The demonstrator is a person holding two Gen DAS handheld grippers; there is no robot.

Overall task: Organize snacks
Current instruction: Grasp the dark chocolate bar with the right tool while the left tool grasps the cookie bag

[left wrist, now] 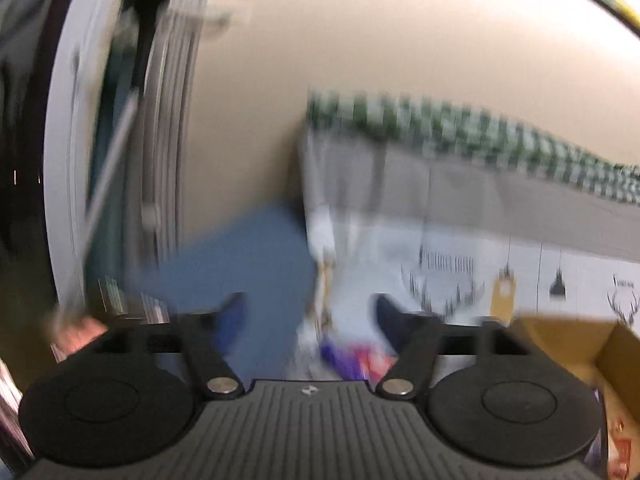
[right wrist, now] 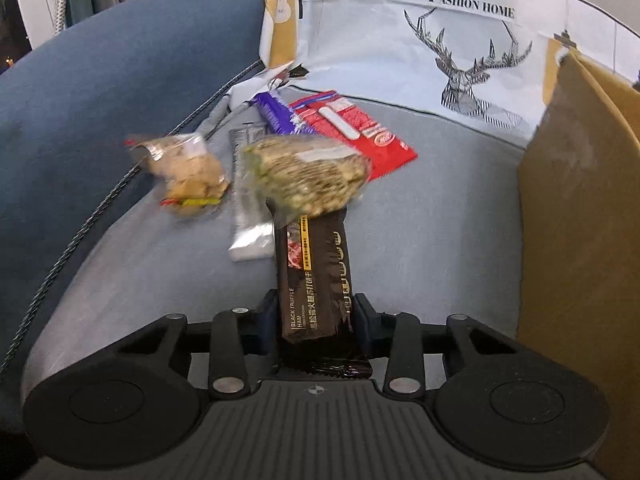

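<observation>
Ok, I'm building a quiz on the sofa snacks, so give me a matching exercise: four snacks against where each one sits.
Snacks:
1. black truffle ham cracker pack
2. red packet
3. purple bar
4. silver sachet

Places:
A. furthest back, left of the red one
B. between the right gripper jaws
C. flat on the cushion, left of the black pack
D. behind the seed bag, on its right

Pairs: 1-B, 2-D, 3-A, 4-C

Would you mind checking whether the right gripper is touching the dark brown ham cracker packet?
Touching. The right wrist view shows the right gripper closed on the dark brown cracker packet, a blue finger pad pressed against each side.
</observation>
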